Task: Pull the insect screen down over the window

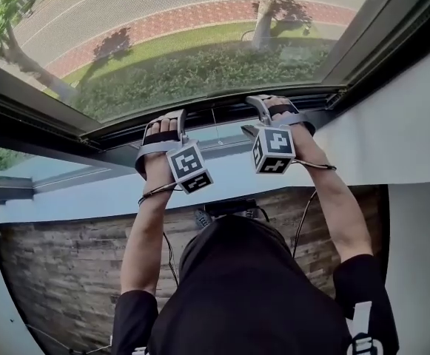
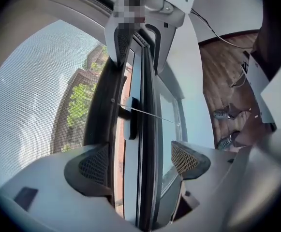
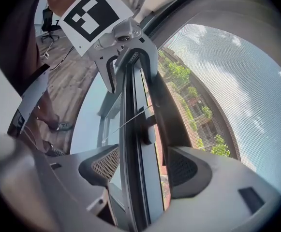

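Left gripper (image 2: 138, 161): jaws wide apart, straddling the screen's bottom bar (image 2: 149, 144). The outer pad sits against the bar's dark edge. The inner pad stands clear, with glass showing in the gap, so this is not a clamp.

Right gripper (image 3: 145, 164): same setup, with the jaws wide and the bar running up between them. The mesh-side pad is close against the bar and the room-side pad is apart from it.

Each gripper shows in the other's view, hooked over the same bar farther along. Between them, a small pull tab (image 2: 129, 121) sits on the bar, and a thin cord (image 2: 152, 115) slants off it.

The insect screen (image 2: 29, 105) spreads on the outdoor side of the bar, with its fine mesh over sky, trees and buildings. In the head view the bar lies low, along the dark lower window frame (image 1: 44, 98), with both hands side by side on it.

Below that are a strip of glass pane (image 1: 222, 133) and a white sill (image 1: 89, 198). There is a white wall (image 1: 403, 132) to the right and wood flooring (image 1: 59, 272) under the person. Cables (image 1: 303, 220) trail from the grippers. An office chair (image 3: 48, 21) stands far back in the room.
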